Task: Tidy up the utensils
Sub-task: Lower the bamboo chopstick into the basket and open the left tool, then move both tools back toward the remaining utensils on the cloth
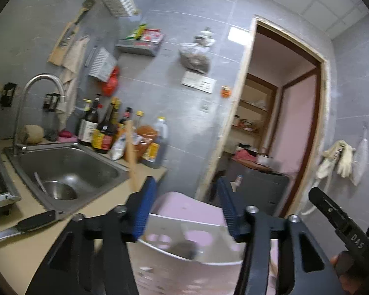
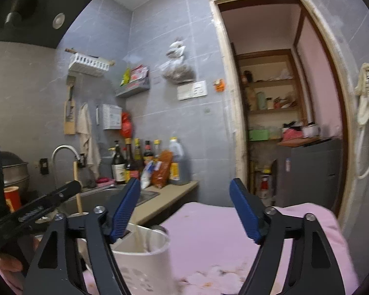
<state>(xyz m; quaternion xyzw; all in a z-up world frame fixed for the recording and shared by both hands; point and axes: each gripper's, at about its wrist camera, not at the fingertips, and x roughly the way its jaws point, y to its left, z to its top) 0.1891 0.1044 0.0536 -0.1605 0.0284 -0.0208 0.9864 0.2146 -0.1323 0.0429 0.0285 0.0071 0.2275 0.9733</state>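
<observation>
Standing by the sink, I count two grippers, one white utensil holder, one wooden stick and one knife. The left gripper has its blue fingers spread partway, apart from anything, with the utensil holder just below and between them. The right gripper has its fingers spread wide and bare. The holder is a white plastic tub with slotted sides and a rounded rim, sitting on a pink cloth to the right of the sink. The wooden stick leans up beside the holder, towards the sink. The black-handled knife lies flat on the beige surface in front of the sink. Roughly eight bottles crowd behind the sink.
</observation>
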